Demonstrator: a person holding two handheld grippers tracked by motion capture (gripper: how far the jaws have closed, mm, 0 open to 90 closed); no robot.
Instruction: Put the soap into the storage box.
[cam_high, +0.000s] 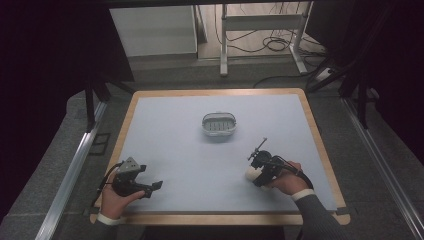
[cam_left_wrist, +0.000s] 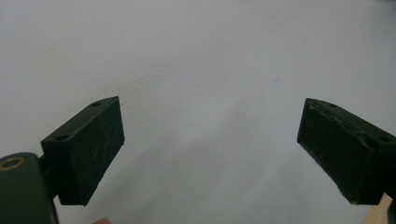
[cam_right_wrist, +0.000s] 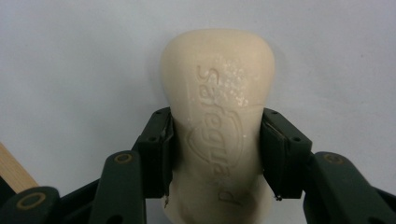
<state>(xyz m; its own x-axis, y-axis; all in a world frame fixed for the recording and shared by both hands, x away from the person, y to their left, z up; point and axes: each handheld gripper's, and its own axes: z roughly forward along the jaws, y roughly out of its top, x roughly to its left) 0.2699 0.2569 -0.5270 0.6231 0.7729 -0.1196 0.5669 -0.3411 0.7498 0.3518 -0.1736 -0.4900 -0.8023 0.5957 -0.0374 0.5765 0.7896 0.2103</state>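
Down in the lower left of the high view, the left gripper (cam_high: 156, 186) sits low over the table (cam_high: 175, 150), held in the person's left hand (cam_high: 114, 200), its grey three-cornered plate on top and its tips pointing toward the middle of the frame. In the left gripper view its two black jaws stand wide apart at the left and right edges, with only pale blue table surface between them and a sliver of wooden rim at the lower right corner.

Across to the centre: a small white soap dish (cam_high: 218, 124) with a slotted floor sits on the mat in the upper middle of the high view, well apart from both grippers.

Now the lower right: the right gripper (cam_high: 252, 173), held in the right hand (cam_high: 286, 182), is clamped on a cream bar of soap (cam_high: 249, 173). The right gripper view shows it plainly: the bar of soap (cam_right_wrist: 218, 116) fills the middle of the frame, embossed lettering facing the camera, both pads pressed against its narrower waist from either side, its rounded end projecting beyond them over the table.
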